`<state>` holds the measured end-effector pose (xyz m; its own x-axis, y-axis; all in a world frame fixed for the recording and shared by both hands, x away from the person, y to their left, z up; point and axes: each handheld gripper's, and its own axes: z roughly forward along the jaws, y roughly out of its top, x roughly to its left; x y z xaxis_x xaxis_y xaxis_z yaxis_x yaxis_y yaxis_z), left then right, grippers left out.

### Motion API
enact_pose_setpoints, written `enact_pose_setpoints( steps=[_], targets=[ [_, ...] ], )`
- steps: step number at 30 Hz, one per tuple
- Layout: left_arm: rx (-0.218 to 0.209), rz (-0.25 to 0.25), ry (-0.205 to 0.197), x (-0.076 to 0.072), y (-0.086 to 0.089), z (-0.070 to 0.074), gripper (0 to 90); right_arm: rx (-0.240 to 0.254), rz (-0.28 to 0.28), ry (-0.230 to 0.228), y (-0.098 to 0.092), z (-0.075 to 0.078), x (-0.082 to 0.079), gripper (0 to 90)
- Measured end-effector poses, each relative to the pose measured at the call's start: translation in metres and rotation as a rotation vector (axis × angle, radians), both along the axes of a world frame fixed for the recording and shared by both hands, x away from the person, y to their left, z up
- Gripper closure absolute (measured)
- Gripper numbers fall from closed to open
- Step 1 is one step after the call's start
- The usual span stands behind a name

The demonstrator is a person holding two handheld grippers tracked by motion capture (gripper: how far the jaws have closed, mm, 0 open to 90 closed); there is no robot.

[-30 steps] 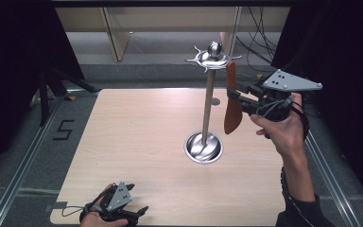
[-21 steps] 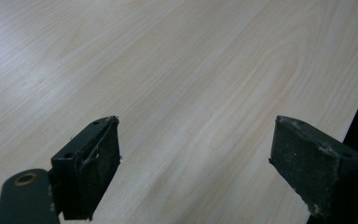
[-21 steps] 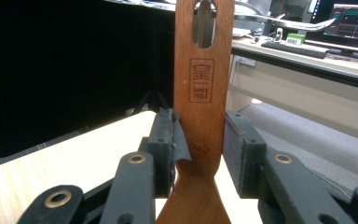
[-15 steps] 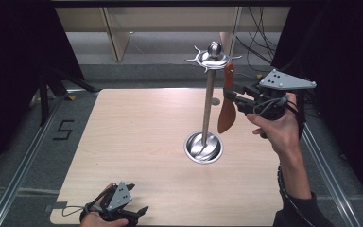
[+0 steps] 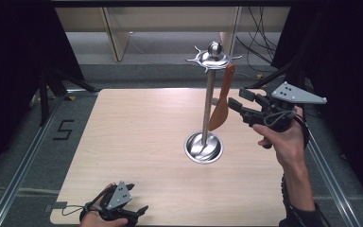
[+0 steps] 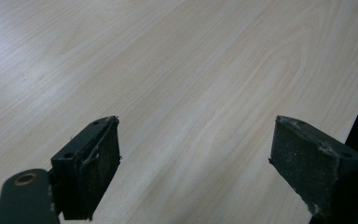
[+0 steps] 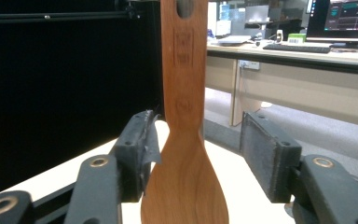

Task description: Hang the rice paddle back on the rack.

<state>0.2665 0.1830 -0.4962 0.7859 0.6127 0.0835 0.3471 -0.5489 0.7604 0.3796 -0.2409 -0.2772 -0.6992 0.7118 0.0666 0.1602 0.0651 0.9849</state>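
At the near left edge of the pale wooden table (image 5: 137,142) rests the left gripper (image 5: 139,209), held low in the person's left hand (image 5: 94,218). In the left gripper view its two black jaws stand wide apart, with nothing between them — under them lies just the light wood grain of the table.

Toward the right of the table's middle stands the shiny metal utensil stand (image 5: 207,113): a round polished base, a thin upright pole, and on top a disc with small hooks and a ball knob. From a hook on the right side of this top hangs the brown wooden spatula (image 5: 220,106), handle up and broad blade down, just beside the pole and above the table. In the right gripper view a hole shows at the top of the handle.

Further right comes the right gripper (image 5: 235,106), held in the person's right hand (image 5: 283,139) at about the height of the blade. Its jaws have just been opening. In the right gripper view the spatula (image 7: 185,154) hangs between them — the left pad (image 7: 142,149) is very near to the blade's edge and I cannot tell if it touches, while the right pad stands clearly apart from it. So the jaws are rather wide, and they do not press the spatula.
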Motion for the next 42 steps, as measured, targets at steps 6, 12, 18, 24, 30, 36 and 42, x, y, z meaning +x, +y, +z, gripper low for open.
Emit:
enact_pose_setpoints(
  steps=[6,12,18,24,30,36,42],
  targets=[
    [-0.004,-0.002,0.005,-0.001,-0.001,0.001,15.0,-0.017,-0.01,0.039,-0.013,-0.016,-0.012,41.7],
    [0.006,-0.003,-0.008,0.001,0.0,0.001,15.0,-0.059,-0.024,0.092,-0.019,-0.037,-0.016,41.3],
    [-0.001,0.005,-0.004,0.0,0.0,0.002,15.0,-0.09,-0.018,0.106,-0.02,-0.053,-0.014,40.4],
    [-0.009,-0.001,-0.009,0.0,-0.001,0.001,15.0,-0.115,-0.008,0.144,-0.017,-0.06,-0.015,40.1],
    [-0.001,-0.002,-0.003,0.001,0.0,0.002,15.0,-0.121,-0.017,0.144,-0.017,-0.065,-0.018,39.9],
    [-0.019,-0.003,-0.002,0.002,0.0,0.001,15.0,-0.142,-0.028,0.162,-0.018,-0.079,-0.017,39.0],
    [-0.011,-0.012,-0.008,-0.002,-0.002,0.003,15.0,-0.169,-0.032,0.208,-0.022,-0.089,-0.021,38.5]
  ],
)
